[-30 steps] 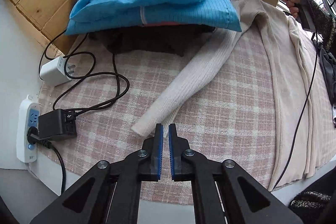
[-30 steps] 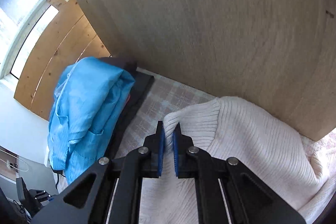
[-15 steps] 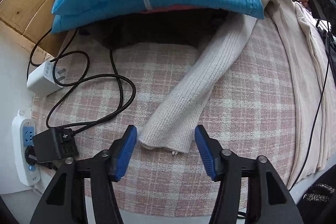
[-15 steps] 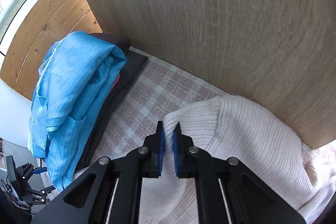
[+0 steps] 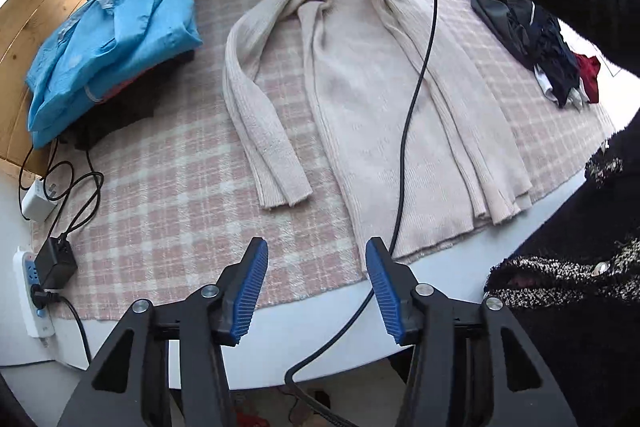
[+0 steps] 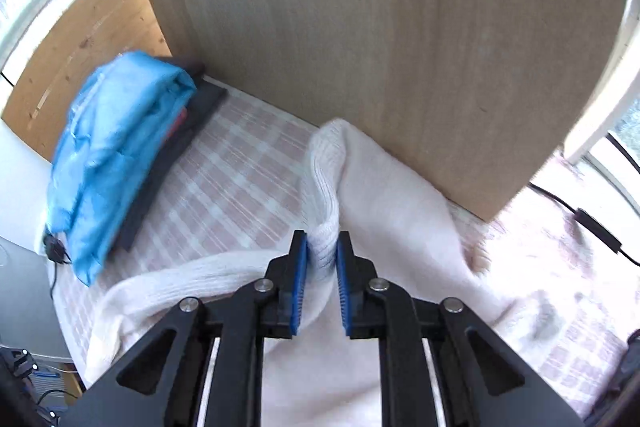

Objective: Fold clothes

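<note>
At the near edge of the table, the left gripper [image 5: 316, 287] is hanging over the pink-and-cream checked fleece blanket [image 5: 168, 195], its blue ribbed jaws opening with nothing between them. Just beyond it, the long cream ribbed-knit cardigan [image 5: 360, 99] is lying flat along the blanket, one sleeve bent back beside the body with its cuff nearest, and a black cable [image 5: 412, 107] is trailing across the knit. At the far end, by the pale wooden board [image 6: 380, 27], the right gripper [image 6: 322, 267] is straddling a raised fold of the cardigan's thick ribbed collar; its jaws are opening, and the fold is sitting between the pads, though whether they are pressing it is hard to tell. To one side, a folded bright blue pinstriped garment [image 5: 112, 39] is resting on a stack of darker clothes. The soft, stretchy knit is likely to sag or slip from a loosening grip, so the collar could drop crooked. The cable could also drag across the cardigan and rumple the smoothed body.
</note>
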### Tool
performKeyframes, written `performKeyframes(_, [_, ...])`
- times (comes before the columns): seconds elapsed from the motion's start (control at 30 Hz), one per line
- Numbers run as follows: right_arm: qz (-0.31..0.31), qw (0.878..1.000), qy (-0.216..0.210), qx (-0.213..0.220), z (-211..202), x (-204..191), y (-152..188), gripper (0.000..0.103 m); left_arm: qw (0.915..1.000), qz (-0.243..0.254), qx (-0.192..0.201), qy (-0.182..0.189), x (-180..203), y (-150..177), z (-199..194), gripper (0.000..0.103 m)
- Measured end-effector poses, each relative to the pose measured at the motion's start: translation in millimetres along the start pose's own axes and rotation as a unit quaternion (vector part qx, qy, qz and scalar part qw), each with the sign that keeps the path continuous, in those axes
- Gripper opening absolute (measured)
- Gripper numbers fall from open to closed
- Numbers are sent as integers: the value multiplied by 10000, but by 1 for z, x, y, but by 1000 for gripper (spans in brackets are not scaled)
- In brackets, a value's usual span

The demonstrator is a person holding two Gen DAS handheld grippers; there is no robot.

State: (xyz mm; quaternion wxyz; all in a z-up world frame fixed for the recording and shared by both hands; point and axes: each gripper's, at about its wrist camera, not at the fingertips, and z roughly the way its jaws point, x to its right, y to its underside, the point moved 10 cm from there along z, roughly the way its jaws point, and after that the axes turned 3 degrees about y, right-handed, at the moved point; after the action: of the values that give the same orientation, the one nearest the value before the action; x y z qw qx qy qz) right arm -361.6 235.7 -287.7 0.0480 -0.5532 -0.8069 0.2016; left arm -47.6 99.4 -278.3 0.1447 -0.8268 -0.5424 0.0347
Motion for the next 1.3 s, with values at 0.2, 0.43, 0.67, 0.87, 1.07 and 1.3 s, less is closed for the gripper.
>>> performKeyframes(0.2, [60,9991,-422,-82,-10,-21,9,32,9949,-898,149,-434,-25,-21,24,50])
performKeyframes(0.43, [576,9960,-459,-508,28,-51,5,32,9873,-1340,432,-732,-38,-82,62,57])
performKeyframes(0.67, [1448,9850,-621,-698,44,-36,-3,32,9891,-1218,225,-798,-49,-92,90,40])
performKeyframes(0.87, [1306,9866,-349,-919,44,-34,0,32,9915,-1204,245,-422,-57,-83,77,8])
performKeyframes(1.07, [1243,9854,-122,-1157,47,-29,10,32,9911,-1200,554,-127,-54,-73,36,8])
performKeyframes(1.3, [1623,9776,-263,-1313,63,-23,10,36,9950,-532,742,408,2,-82,7,6])
